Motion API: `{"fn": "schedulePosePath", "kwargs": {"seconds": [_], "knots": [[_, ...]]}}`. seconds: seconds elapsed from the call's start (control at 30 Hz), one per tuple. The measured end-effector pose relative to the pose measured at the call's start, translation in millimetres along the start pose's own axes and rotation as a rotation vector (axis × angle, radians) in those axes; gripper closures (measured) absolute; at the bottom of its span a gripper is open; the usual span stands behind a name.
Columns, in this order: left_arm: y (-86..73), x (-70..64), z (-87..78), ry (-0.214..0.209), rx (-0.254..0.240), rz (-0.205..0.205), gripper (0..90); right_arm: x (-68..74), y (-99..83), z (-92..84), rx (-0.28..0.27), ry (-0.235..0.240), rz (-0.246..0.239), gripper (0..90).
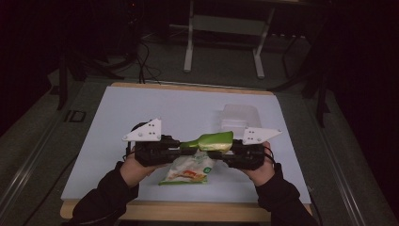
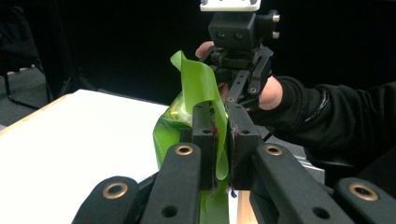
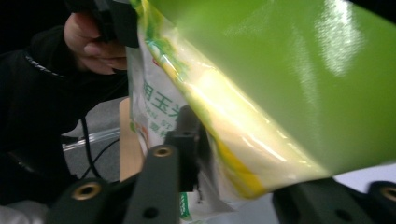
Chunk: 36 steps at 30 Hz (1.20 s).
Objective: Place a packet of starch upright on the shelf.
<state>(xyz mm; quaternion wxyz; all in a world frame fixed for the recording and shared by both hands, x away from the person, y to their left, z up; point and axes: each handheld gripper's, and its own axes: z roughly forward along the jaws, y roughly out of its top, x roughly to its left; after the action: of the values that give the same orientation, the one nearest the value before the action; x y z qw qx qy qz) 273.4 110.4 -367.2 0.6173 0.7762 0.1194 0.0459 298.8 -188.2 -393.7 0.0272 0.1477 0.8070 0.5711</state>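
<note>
Green packet [image 1: 214,141] lifted above white table [image 1: 141,108], pinched by left gripper [image 2: 223,140] and right gripper [image 3: 205,154]; tearing open probably not yet done.

Green snack bag [image 1: 209,143] (glossy, printed front) held stretched above the table.

Snack bag [image 1: 197,160] held above the table [image 1: 141,108] near its front edge, between left gripper [image 1: 181,146] and right gripper [image 1: 228,148]; plastic container [image 1: 240,115] behind, right of centre.
</note>
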Motion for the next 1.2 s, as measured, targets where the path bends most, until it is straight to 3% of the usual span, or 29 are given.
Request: {"fn": "schedulePosePath", "kwargs": {"seconds": [0.07, 0.27, 0.43, 0.6, 0.7, 0.8, 0.9, 1.0, 1.07, 1.1, 1.2], "knots": [[-1.4, 1.5, -0.6, 0.001, 0.002, -0.003, 84.8, 0.1, 1.3, -0.2, 0.012, 0.016, 0.013, 78.4], [-0.6, 4.1, -2.9, -0.002, -0.009, -0.013, 84.6, 4.2, 10.4, -3.7, 0.042, -0.007, 0.007, 80.7], [1.2, 3.4, -4.0, 0.016, -0.033, -0.005, 83.6, 3.0, 15.6, -7.4, 0.025, -0.005, 0.017, 81.0], [-0.7, 4.7, -3.7, 0.002, -0.065, -0.009, 77.9, 4.0, 21.8, -13.4, 0.029, -0.004, 0.007, 81.4], [-1.1, 5.5, -2.4, 0.005, -0.086, -0.02, 64.2, 3.9, 25.3, -18.7, 0.022, -0.015, -0.003, 81.5], [-0.5, 6.0, -2.9, 0.055, -0.07, -0.051, 46.3, 2.4, 28.7, -25.3, 0.005, -0.03, -0.002, 81.7], [-3.0, 6.5, -5.4, 0.115, -0.1, -0.075, 25.4, 0.6, 32.8, -33.5, -0.009, -0.055, -0.008, 81.6], [-7.2, 9.6, -5.8, 0.154, -0.101, -0.089, 11.0, -3.7, 35.6, -41.3, -0.028, -0.077, 0.011, 81.6], [-7.2, 9.6, -5.8, 0.154, -0.101, -0.089, 7.7, -5.6, 36.2, -43.5, -0.035, -0.086, 0.018, 81.6], [-10.3, 11.2, -5.6, 0.166, -0.102, -0.1, 1.4, -7.9, 38.0, -48.2, -0.04, -0.106, 0.023, 81.6], [-19.1, 12.9, -9.1, 0.185, -0.108, -0.116, 1.4, -10.7, 41.5, -55.4, -0.052, -0.136, 0.021, 81.6]]}}
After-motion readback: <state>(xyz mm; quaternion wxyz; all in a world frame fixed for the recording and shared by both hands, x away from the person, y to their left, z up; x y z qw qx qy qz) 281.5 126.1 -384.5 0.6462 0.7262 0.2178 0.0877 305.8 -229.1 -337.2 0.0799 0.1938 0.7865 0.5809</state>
